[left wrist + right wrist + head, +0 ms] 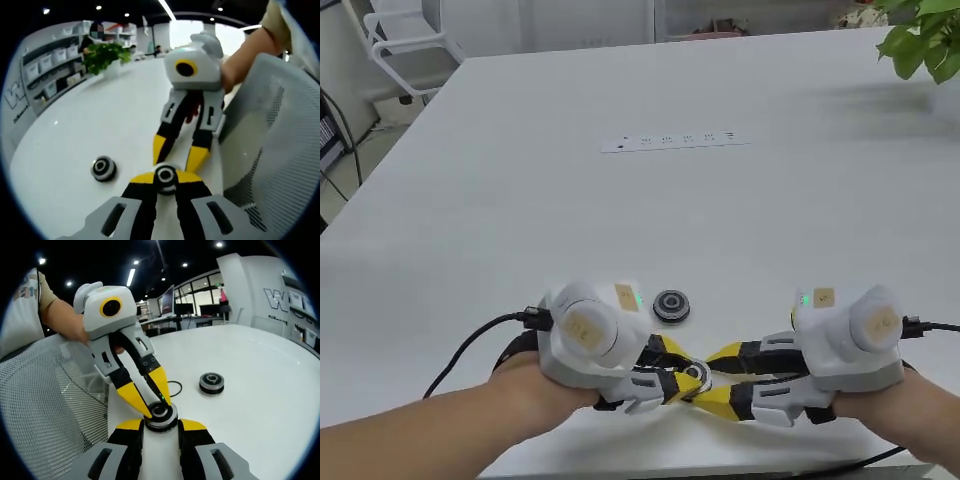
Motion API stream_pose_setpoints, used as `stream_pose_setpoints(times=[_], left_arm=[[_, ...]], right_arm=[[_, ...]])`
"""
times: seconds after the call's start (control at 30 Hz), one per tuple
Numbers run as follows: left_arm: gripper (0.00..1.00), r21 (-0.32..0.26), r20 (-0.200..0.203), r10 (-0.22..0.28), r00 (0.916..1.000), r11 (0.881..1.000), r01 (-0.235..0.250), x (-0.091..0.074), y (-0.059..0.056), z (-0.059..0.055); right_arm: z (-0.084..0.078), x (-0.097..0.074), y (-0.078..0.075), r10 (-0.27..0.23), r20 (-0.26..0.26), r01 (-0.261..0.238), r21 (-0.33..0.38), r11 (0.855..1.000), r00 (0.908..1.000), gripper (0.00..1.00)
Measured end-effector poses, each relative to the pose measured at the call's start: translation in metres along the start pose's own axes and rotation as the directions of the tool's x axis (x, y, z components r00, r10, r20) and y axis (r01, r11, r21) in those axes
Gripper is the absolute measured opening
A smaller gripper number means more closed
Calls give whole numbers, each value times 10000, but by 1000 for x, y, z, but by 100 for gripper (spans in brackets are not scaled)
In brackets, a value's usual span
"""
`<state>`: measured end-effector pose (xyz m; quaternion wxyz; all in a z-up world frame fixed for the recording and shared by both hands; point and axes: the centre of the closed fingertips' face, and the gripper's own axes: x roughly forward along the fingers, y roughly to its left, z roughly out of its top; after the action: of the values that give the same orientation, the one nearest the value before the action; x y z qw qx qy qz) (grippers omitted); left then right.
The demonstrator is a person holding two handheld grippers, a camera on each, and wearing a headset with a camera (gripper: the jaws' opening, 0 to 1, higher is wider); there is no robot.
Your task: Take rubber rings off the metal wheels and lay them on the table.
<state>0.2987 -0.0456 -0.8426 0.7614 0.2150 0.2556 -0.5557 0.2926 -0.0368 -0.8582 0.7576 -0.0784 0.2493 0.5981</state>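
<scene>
Left tongs point(165, 180) and right tongs point(161, 425) meet nose to nose at the bottom centre of the head view. Both are clamped from opposite sides on one metal wheel point(695, 377) with a dark ring around it, at the near edge of the white table point(520, 200). A second wheel point(671, 306) lies flat on the table just beyond them, touching neither. Higher in the frame lies a flat white strip point(675, 141), and a plant point(925, 40) leans in at the upper right corner. A mesh chair point(45, 410) crowds the left of the right gripper view.
</scene>
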Motion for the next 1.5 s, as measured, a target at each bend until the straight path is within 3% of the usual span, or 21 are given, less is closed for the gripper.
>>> stream_pose_setpoints(times=[0.53, 1.1, 1.23, 1.5], left_arm=[[14, -5, 120, 93, 9999, 10000, -92, 0, 0, -1], [14, -65, 177, 177, 9997, 9998, -176, 1, 0, -1], [14, -71, 185, 194, 9996, 9998, -193, 1, 0, -1], [14, -48, 151, 235, 9996, 9997, -234, 1, 0, -2]], right_arm=[[-5, -5, -1, -271, -101, 268, -300, 9992, 9996, 20], [-8, -8, -3, -394, -144, 395, 56, 9992, 9991, 10], [-11, -8, -5, -495, -187, 501, 365, 9981, 9986, 0], [-10, -9, -8, -587, 1, 581, 1402, 9884, 9983, 0]])
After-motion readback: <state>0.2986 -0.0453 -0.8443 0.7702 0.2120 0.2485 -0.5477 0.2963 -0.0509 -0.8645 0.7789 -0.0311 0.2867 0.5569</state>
